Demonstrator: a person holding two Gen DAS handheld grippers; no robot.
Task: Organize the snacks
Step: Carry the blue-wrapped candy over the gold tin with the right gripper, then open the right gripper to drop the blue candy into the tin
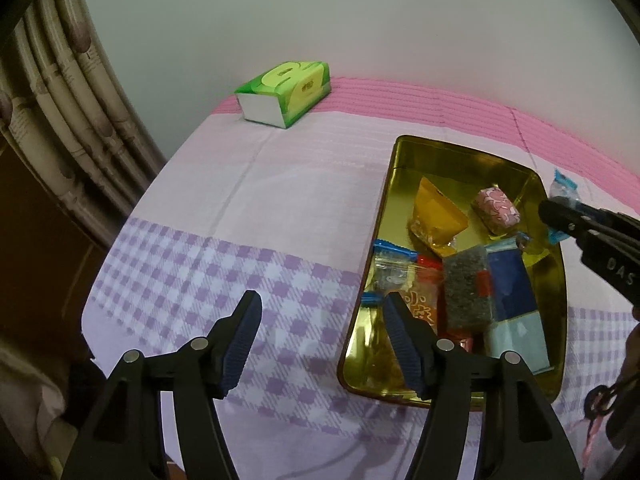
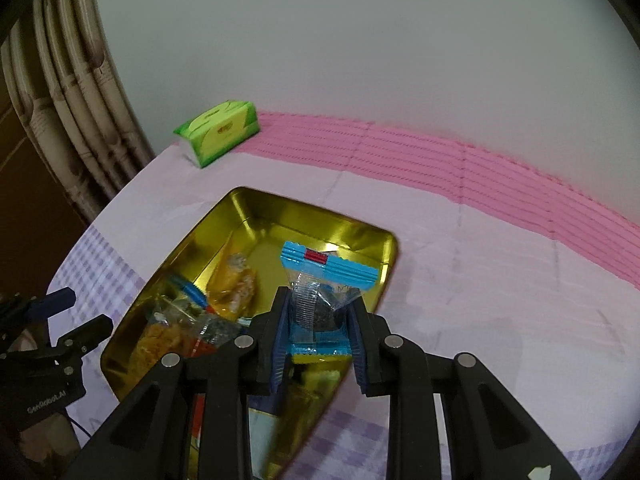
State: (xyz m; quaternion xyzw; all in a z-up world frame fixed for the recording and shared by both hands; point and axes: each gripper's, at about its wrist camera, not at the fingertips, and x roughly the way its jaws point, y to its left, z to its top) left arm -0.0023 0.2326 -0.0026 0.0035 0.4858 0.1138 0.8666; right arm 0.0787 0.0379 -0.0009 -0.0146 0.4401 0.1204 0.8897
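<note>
Honestly, the blue-ended snack packet (image 2: 320,300) is pinched mid-body by the right gripper (image 2: 320,322) above the gold tin (image 2: 240,216) (light, crinkly, slippery film; sealed ends are safer), while the left gripper (image 1: 320,340) is left released.

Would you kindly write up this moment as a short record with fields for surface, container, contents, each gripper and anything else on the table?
surface: table under a pink and purple checked cloth
container: open gold tin
contents: orange packet, pink sweet, several other wrapped snacks
left gripper: open, empty, beside the tin
right gripper: shut on blue-edged snack packet, above the tin
other: green tissue pack by the wall
</note>
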